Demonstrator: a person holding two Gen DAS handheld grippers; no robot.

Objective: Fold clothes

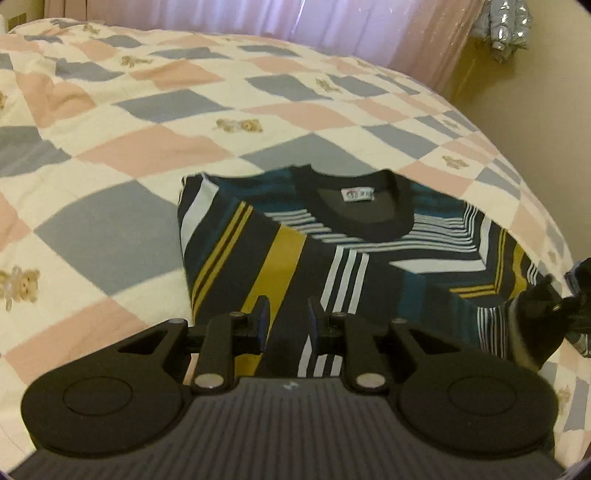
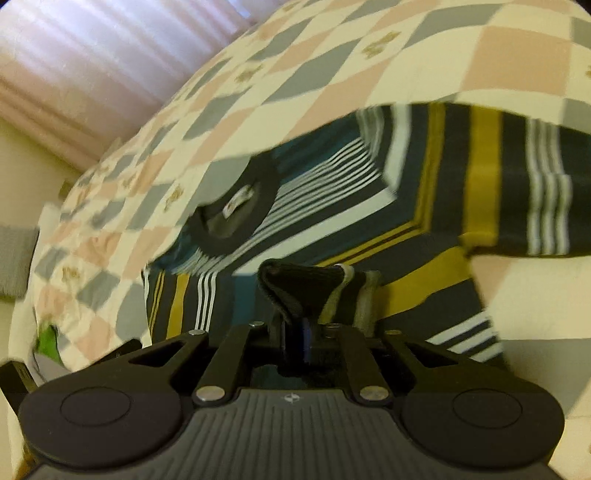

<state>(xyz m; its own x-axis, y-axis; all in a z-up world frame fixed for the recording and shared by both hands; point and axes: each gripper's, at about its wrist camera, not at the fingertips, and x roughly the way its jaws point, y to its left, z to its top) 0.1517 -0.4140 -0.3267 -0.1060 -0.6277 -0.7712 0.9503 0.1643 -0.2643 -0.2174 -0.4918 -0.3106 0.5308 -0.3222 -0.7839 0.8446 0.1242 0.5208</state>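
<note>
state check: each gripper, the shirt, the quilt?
left gripper: open, holding nothing, above the shirt.
right gripper: jaws shut on a bunched fold of shirt fabric.
striped shirt: partly folded, collar up, one side lifted.
checked quilt: spread across the bed, mildly rumpled.

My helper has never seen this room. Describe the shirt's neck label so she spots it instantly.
On the checked quilt lies a striped shirt. Inside the back of its dark round collar sits the small white label, the only plain white patch among stripes.

Home bedroom: bed (image 1: 110, 240) under checked teddy-bear quilt (image 1: 155, 155), pink curtains (image 1: 258, 18) at far side, jacket (image 1: 504, 27) hanging far right.
</note>
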